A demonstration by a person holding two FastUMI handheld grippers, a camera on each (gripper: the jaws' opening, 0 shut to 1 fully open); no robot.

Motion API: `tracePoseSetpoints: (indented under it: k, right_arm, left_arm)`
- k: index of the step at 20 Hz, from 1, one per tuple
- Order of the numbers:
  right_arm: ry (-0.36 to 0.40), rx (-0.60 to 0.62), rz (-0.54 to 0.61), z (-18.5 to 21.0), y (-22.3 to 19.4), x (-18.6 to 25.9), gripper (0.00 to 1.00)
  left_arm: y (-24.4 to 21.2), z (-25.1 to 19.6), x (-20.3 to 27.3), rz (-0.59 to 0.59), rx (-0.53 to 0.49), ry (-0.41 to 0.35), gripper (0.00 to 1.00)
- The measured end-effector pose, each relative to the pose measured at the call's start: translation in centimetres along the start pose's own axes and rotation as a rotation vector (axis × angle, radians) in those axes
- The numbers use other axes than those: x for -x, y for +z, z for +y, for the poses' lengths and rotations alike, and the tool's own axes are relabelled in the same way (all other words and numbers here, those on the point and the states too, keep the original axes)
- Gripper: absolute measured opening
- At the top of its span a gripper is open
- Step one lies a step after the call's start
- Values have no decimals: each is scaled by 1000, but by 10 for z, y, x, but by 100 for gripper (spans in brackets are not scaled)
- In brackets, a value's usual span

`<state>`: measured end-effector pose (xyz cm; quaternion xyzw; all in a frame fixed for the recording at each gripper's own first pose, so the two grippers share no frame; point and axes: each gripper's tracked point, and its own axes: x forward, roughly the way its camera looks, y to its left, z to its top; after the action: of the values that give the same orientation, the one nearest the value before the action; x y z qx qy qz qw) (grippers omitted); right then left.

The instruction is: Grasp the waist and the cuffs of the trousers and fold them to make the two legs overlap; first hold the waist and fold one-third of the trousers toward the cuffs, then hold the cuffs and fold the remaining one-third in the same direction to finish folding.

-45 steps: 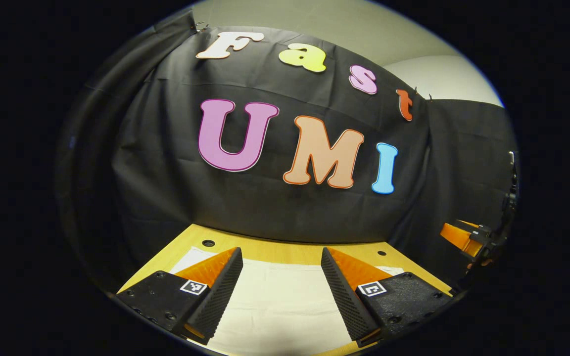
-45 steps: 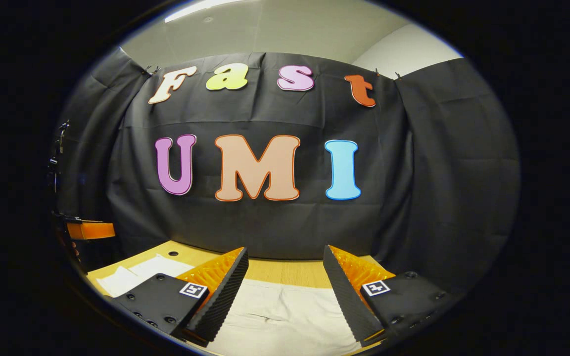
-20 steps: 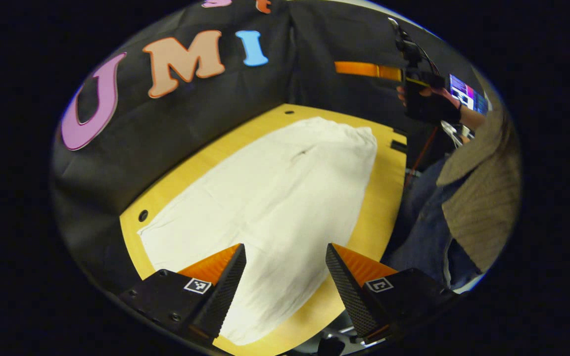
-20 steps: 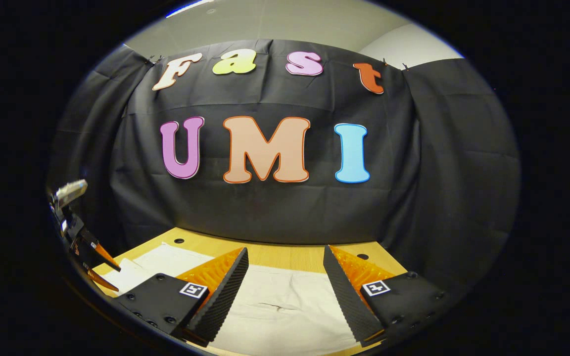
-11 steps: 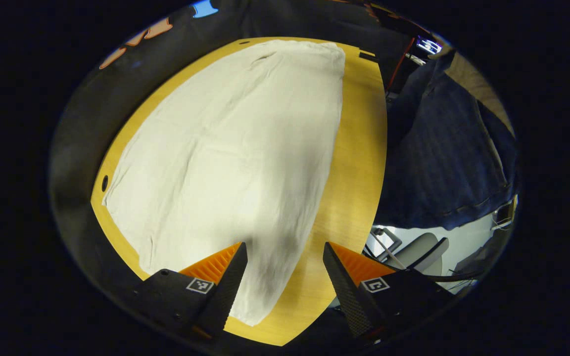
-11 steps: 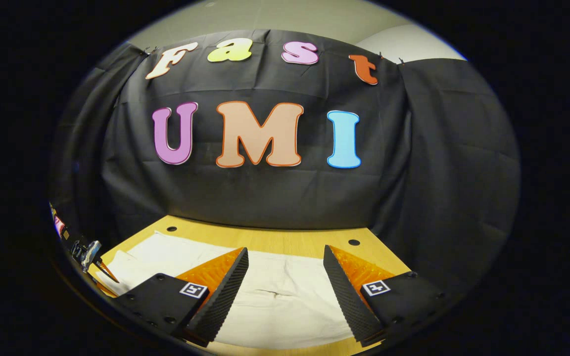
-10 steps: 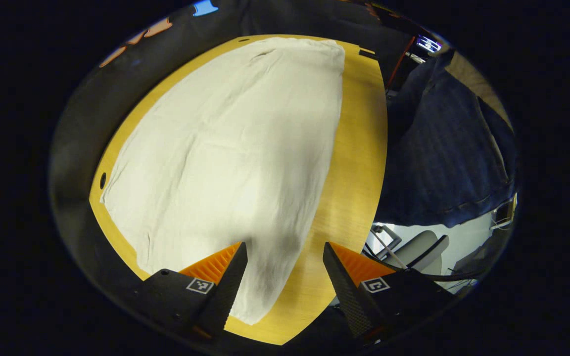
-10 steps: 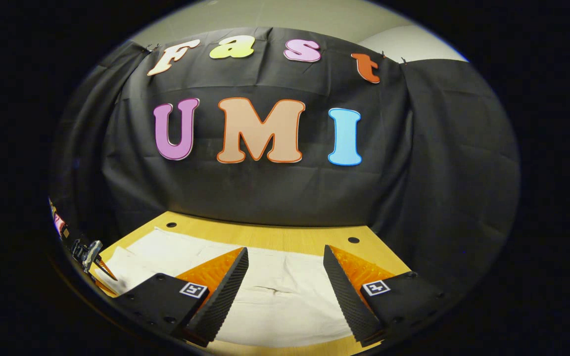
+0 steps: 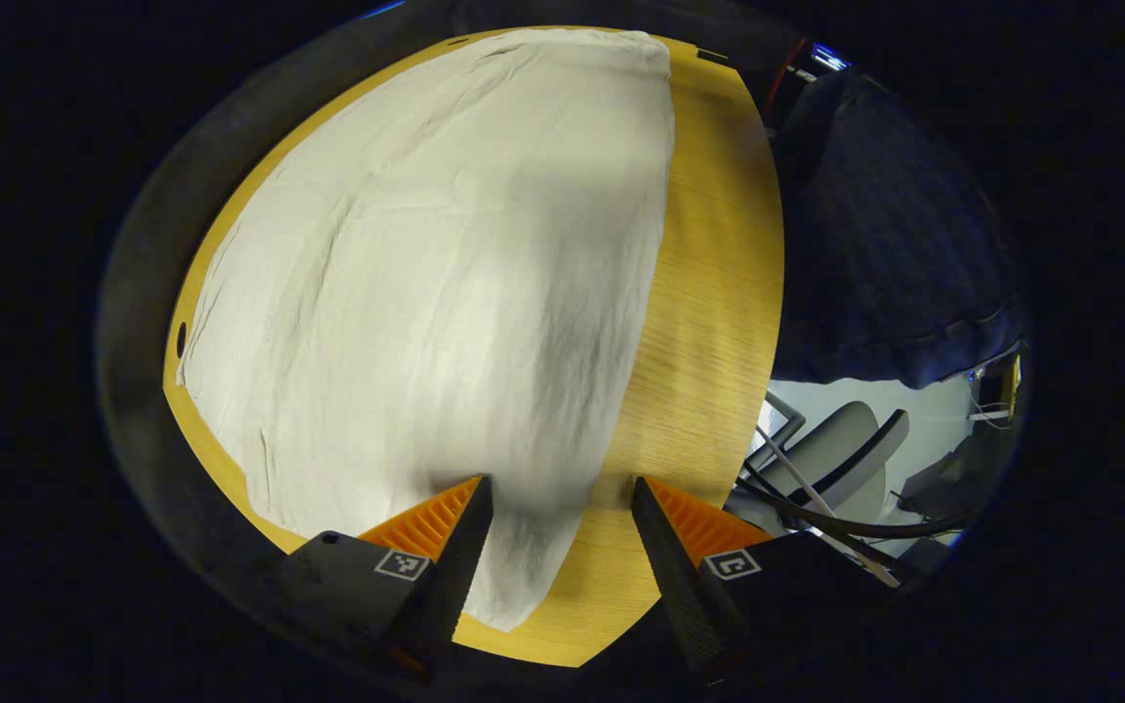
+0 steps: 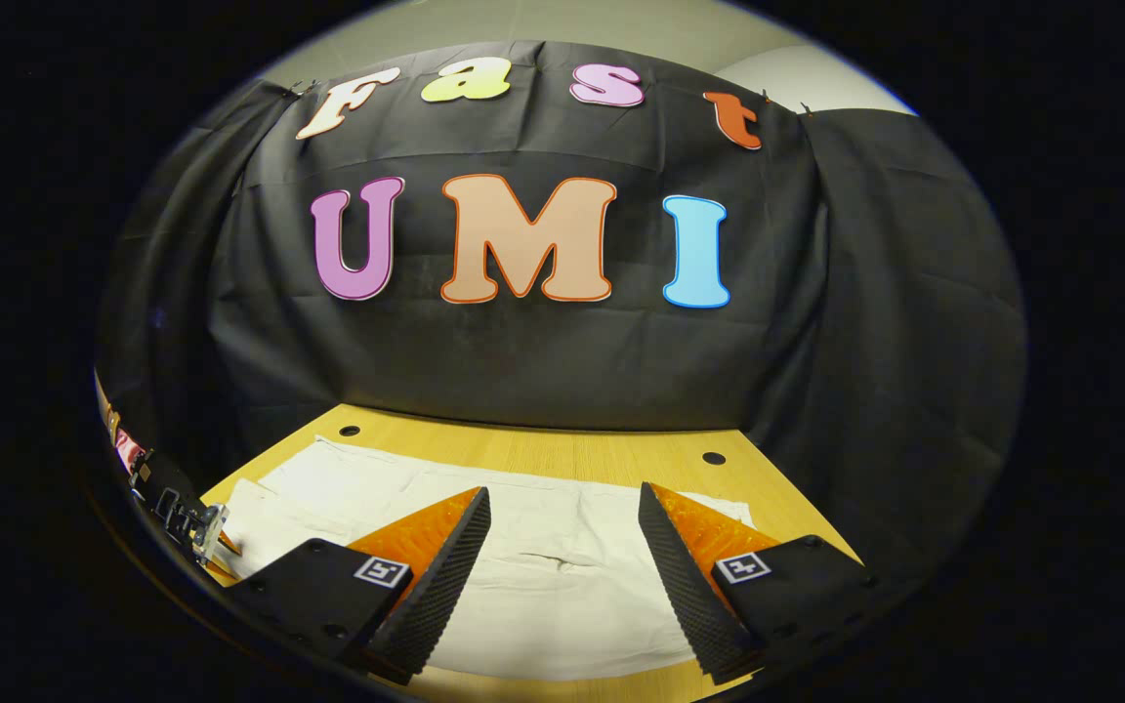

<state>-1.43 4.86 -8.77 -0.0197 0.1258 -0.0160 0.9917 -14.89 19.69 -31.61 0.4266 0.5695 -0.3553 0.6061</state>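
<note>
Presently, field lines as seen:
Left tongs (image 9: 553, 547): fingers spread apart, nothing between them; they hang above the near end of the trousers, tilted steeply down at the worktop.
Right tongs (image 10: 562, 561): fingers spread apart, nothing between them; held low and nearly level over the cloth.
Trousers (image 9: 445, 273): pale cream, lying flat and full-length on the worktop; in the left gripper view they run away from the left tongs toward the far end, one narrow end just below the left finger. In the right gripper view the trousers (image 10: 543, 576) pass beneath and ahead of the right tongs, with a small crease between the fingers.
Worktop (image 9: 709, 293): yellow wood, a bare strip to the right of the left tongs beside the trousers.
Person: dark blue clothing (image 9: 885, 234) beyond that bare strip.
Chair (image 9: 836, 459): grey, below the worktop's edge, right of the left tongs.
Other tool (image 10: 182, 513): at the far left of the right tongs, blurred, over the cloth's end.
</note>
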Motion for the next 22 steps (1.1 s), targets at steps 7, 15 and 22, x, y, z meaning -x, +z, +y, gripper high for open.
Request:
tracePoseSetpoints:
  k: [7, 15, 22]
  right_arm:
    - [41, -3, 19, 0, -8, -9, 98]
    - [205, 63, 103, -5, -44, -17, 98]
    - [357, 210, 274, -46, -113, -8, 98]
  left_arm:
    - [-4, 1, -2, 88, -27, -24, 86]
    - [-2, 15, 1, 154, 3, -4, 12]
    - [19, -2, 10, 170, 45, 26, 0]
